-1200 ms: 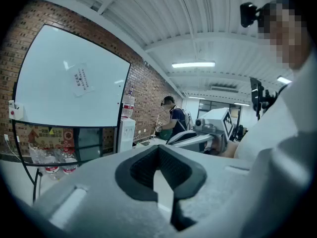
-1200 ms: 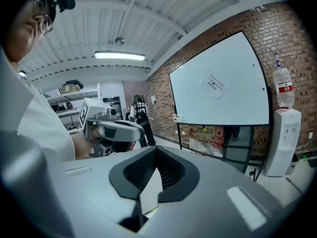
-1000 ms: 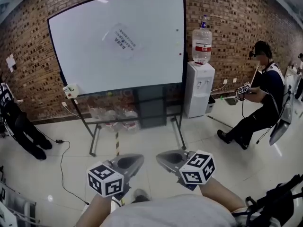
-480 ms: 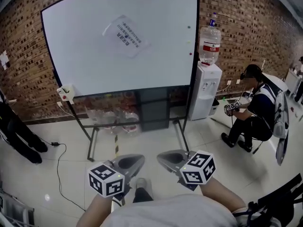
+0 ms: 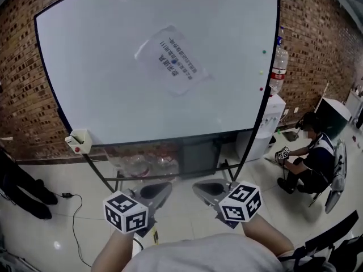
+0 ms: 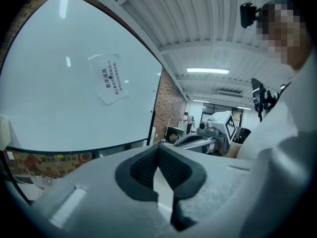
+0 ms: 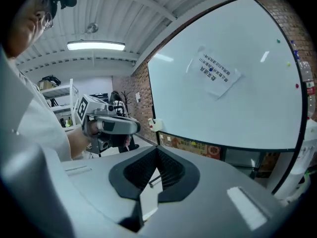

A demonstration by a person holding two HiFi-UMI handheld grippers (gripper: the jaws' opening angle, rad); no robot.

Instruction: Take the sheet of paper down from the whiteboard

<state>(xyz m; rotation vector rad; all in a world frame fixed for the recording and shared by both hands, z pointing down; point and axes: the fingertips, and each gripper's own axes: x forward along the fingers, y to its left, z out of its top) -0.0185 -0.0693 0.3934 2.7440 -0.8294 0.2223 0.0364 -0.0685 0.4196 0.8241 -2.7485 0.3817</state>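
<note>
A sheet of paper (image 5: 174, 60) with printed lines hangs tilted on the large whiteboard (image 5: 96, 89), above its middle. The same sheet of paper (image 6: 110, 80) shows in the left gripper view and, as the paper (image 7: 214, 74), in the right gripper view. My left gripper (image 5: 157, 189) and right gripper (image 5: 205, 187) are held side by side low in the head view, well short of the board. Both are shut with nothing between the jaws. In its own view the left gripper (image 6: 159, 150) has its tips together, as does the right gripper (image 7: 157, 151).
The whiteboard stands on a black frame (image 5: 102, 177) over a white tiled floor. An eraser holder (image 5: 78, 141) clings to its lower left edge. A water dispenser (image 5: 271, 118) stands at its right. A person (image 5: 309, 160) crouches at the right, another person (image 5: 20, 186) at the far left. Small magnets (image 5: 261, 72) dot the board's right side.
The whiteboard and its paper have grown much larger and nearer in the head view as I walked toward them. Both grippers kept their place before me and stayed shut.
</note>
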